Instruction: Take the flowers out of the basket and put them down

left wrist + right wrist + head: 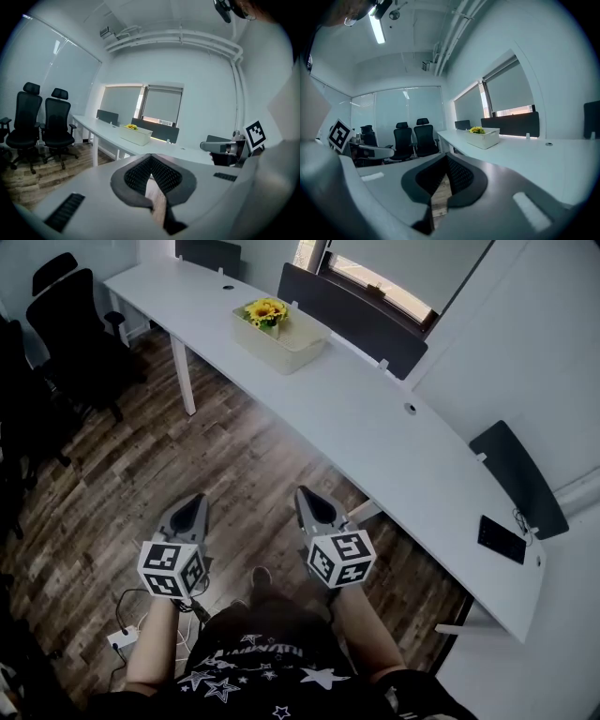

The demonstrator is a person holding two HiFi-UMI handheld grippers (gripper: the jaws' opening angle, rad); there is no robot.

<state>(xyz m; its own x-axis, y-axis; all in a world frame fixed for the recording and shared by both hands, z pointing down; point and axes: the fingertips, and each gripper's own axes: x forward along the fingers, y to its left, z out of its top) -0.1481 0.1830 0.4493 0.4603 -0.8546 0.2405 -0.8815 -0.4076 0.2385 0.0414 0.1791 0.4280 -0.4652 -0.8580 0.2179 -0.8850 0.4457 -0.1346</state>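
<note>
The flowers (265, 311) are yellow and stand at 1 end of the basket (281, 345), the end farther from me. The basket sits on the desk (394, 442) near its far end, closer to the back edge than the front. I am on the wooden floor (234, 465), well apart from it, so this step is the approach.

My left tongs (194, 502) and right tongs (308, 495) are both pressed together with nothing between them. I hold them side by side, low in front of me, pointing roughly toward the desk.

To do this well, I think I should walk along the desk's front edge until the basket is straight ahead, keeping clear of the 2 chairs (80, 324) off to the left. I should part 1 pair of tongs before I reach in, not over the blooms. Coming from above and closing on the stems below the heads should spare the petals. A straight lift should clear the rim, and the bare desk beside the basket looks like the easiest place to set them.
</note>
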